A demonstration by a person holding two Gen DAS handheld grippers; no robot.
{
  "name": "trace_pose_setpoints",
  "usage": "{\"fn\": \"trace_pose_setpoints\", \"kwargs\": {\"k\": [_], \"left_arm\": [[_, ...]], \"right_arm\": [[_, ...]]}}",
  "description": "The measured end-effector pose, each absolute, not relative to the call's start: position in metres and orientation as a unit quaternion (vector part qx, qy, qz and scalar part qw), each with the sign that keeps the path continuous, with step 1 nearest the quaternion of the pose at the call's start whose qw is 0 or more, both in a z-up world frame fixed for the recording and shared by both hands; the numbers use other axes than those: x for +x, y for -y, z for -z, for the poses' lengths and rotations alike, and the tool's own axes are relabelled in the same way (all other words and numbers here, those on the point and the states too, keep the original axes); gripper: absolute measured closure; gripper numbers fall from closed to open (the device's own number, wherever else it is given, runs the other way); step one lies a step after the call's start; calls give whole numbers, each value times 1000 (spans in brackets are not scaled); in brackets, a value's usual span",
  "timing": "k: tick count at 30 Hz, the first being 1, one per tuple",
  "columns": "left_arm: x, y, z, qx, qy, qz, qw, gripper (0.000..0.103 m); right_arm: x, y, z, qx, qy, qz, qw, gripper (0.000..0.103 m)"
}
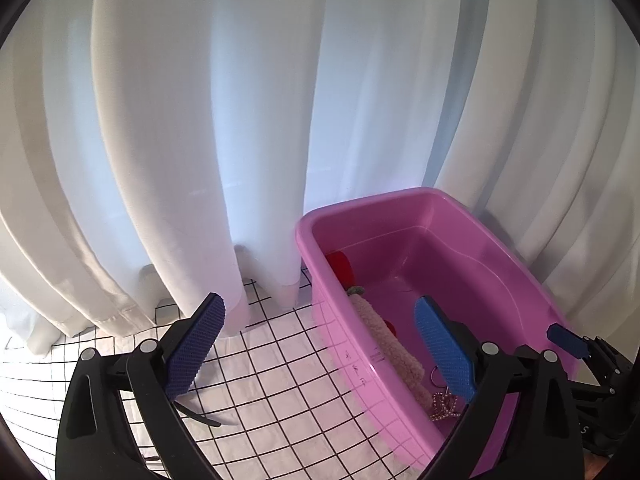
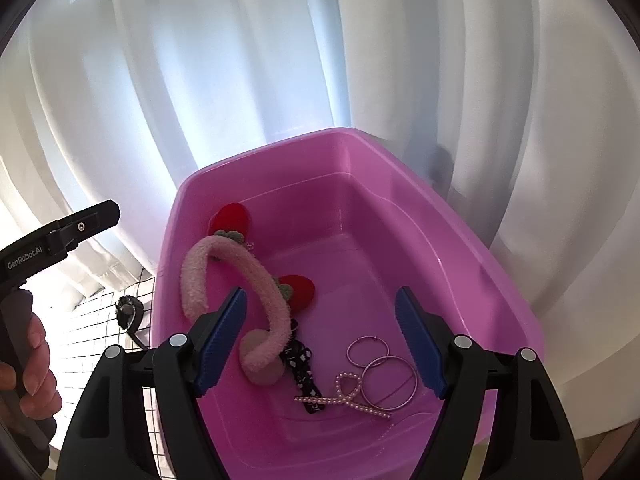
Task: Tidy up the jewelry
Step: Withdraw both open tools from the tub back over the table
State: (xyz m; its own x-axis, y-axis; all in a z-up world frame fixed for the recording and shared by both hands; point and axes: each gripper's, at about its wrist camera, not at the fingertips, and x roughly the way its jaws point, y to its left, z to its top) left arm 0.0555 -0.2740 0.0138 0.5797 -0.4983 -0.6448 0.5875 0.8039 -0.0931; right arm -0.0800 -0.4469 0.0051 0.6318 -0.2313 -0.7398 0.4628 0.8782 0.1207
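While both grippers are hovering empty, you are sorting into the pink tub [image 2: 420, 208]: left gripper [image 1: 320, 344] gaping wide, right gripper [image 2: 320, 340] half-open. Remaining item, dark watch [image 2: 129, 312], is lying at nine o'clock; approach low.

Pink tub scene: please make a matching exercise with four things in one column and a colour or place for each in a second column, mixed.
Things:
1. fluffy headband
2. hoop rings
3. pearl clip
4. watch

Descriptions:
A. silver-coloured, two, overlapping
B. pale pink, with red strawberries
C. outside the tub, on the grid cloth
D. white beads, bow shape

Pairs: 1-B, 2-A, 3-D, 4-C
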Motion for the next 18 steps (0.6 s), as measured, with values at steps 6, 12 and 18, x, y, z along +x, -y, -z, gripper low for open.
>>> {"fn": "trace_pose_setpoints", "kwargs": {"k": [6, 12, 18], "left_arm": [[53, 234, -26, 57, -331, 285, 898, 6], [54, 184, -34, 52, -324, 256, 909, 6], [62, 121, -37, 38, -325, 219, 919, 6]], "right_arm": [[-72, 415, -16, 142, -376, 169, 900, 30], [-60, 377, -25, 127, -374, 138, 908, 30], [-45, 337, -26, 114, -377, 103, 913, 30]]}}
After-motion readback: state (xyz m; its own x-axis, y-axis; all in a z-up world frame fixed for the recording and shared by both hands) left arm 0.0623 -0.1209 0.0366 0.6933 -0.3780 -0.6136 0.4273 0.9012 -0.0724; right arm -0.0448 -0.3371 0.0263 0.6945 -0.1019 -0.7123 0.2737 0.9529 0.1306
